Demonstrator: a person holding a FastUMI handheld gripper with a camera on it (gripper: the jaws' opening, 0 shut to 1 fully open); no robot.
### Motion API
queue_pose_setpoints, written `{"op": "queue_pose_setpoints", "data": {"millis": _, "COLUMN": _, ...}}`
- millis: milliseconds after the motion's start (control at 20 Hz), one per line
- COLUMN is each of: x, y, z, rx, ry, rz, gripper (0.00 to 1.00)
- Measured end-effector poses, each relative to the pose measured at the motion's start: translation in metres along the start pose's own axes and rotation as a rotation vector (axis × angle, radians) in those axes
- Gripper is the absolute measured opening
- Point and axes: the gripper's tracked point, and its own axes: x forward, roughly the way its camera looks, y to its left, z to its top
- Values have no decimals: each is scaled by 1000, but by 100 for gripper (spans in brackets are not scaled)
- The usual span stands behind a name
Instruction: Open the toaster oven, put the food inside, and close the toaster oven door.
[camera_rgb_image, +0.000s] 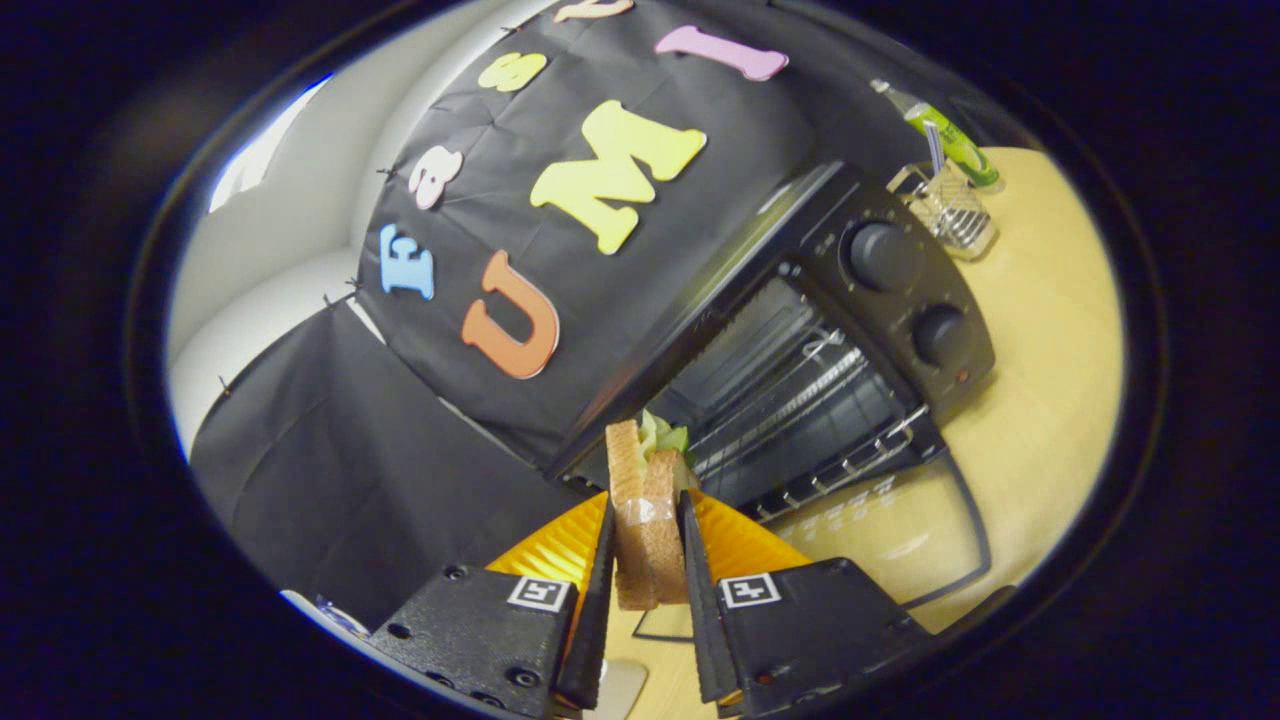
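Sandwich is pinched upright between the two fingers of the gripper, which press on its two bread faces; green filling shows at its far end. It sits just ahead of the toaster oven, whose door is folded down onto the wooden table, leaving the wire rack exposed beyond the fingertips.

We judge the following risks from here:
- The view is strongly tilted, so the sandwich may meet the oven's near side wall or the rack's front bar instead of passing over it; a knock there could shear the slices apart.
- The grip bears on soft bread; too much squeeze may crush it, too little may let the filling slide out.
- The lowered door lies under the approach path, and the fingers could strike its glass.

What we cannot resolve: the sandwich's lower edge is hidden between the fingers; the oven's near wall is masked by the bread; the oven's interior floor is dark. A wire basket and a green bottle stand beyond the oven, their contents unclear
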Motion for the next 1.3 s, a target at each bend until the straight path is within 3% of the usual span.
{"op": "queue_pose_setpoints", "data": {"millis": 250, "x": 20, "y": -4, "z": 20, "rx": 192, "ry": -8, "rz": 37, "gripper": 41}}
{"op": "queue_pose_setpoints", "data": {"millis": 500, "x": 25, "y": -36, "z": 19, "rx": 249, "ry": 5, "rz": -37, "gripper": 41}}
{"op": "queue_pose_setpoints", "data": {"millis": 650, "x": 29, "y": -43, "z": 22, "rx": 369, "ry": 6, "rz": -30, "gripper": 40}}
{"op": "queue_pose_setpoints", "data": {"millis": 850, "x": 46, "y": -49, "z": 42, "rx": 534, "ry": -129, "rz": -51, "gripper": 38}}
{"op": "queue_pose_setpoints", "data": {"millis": 1150, "x": 85, "y": -68, "z": 50, "rx": 620, "ry": -302, "rz": -142, "gripper": 38}}
{"op": "queue_pose_setpoints", "data": {"millis": 1300, "x": 99, "y": -68, "z": 44, "rx": 569, "ry": -311, "rz": -160, "gripper": 38}}
